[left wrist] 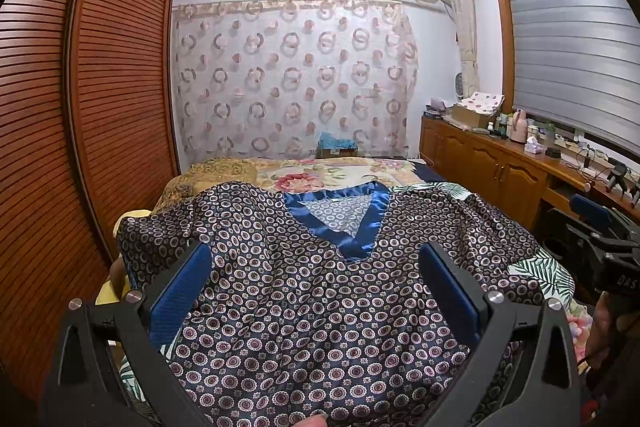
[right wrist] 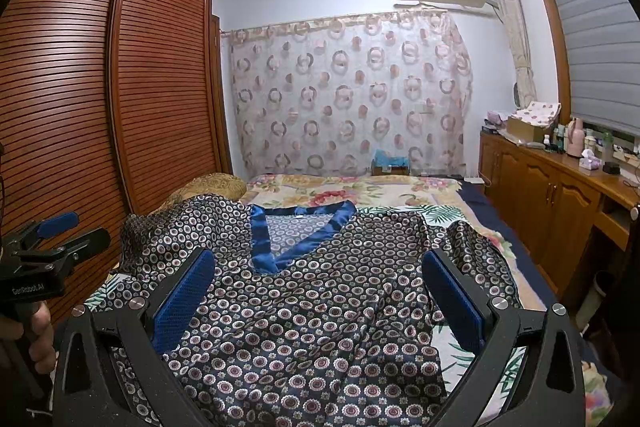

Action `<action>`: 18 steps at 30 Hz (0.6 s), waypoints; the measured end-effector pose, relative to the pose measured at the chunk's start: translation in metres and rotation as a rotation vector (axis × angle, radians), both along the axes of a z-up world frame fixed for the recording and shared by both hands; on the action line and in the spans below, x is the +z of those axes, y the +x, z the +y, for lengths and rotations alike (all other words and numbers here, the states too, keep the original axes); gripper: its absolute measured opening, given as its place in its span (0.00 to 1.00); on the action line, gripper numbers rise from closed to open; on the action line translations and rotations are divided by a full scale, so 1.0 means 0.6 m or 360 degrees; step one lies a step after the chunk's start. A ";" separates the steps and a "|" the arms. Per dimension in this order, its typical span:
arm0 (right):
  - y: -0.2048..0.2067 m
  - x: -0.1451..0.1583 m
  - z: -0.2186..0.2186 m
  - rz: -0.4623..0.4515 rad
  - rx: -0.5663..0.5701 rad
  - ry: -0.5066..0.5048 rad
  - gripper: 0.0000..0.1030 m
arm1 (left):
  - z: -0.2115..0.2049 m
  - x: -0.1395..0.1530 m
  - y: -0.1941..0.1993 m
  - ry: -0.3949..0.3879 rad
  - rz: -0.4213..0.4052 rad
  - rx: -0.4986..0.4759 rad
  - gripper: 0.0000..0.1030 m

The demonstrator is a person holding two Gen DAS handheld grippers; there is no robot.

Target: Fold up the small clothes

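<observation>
The top [left wrist: 304, 291] lies spread face-up on the bed [left wrist: 332, 175], rumpled and unfolded. Your left gripper [left wrist: 314, 291] and right gripper [right wrist: 318, 297] hover above it, fingers apart; every fold remains.

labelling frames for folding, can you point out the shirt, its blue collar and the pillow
shirt [right wrist: 304, 331]: right wrist view, on the patterned front panel.
blue collar [left wrist: 374, 223]: left wrist view, on the right band of the V neckline.
pillow [right wrist: 208, 187]: right wrist view, on the gold patterned top, beside the wardrobe.
</observation>
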State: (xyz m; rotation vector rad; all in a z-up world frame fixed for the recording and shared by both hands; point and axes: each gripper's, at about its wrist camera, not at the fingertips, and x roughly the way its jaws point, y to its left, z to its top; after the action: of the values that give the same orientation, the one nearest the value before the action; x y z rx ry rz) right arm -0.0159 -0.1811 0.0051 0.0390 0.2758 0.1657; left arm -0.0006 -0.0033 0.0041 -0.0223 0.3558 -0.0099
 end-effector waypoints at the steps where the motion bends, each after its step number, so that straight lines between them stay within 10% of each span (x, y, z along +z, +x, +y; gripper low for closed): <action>1: 0.000 0.000 0.000 0.0000 -0.0001 0.0000 1.00 | 0.000 0.000 0.000 -0.0003 0.0002 -0.0002 1.00; 18: 0.000 0.001 0.000 0.0004 0.0000 0.0000 1.00 | -0.003 0.000 -0.001 0.0006 -0.0003 -0.0002 1.00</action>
State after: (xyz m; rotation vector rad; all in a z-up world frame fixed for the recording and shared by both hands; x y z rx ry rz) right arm -0.0157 -0.1810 0.0055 0.0394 0.2783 0.1655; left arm -0.0013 -0.0051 0.0039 -0.0186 0.3539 -0.0104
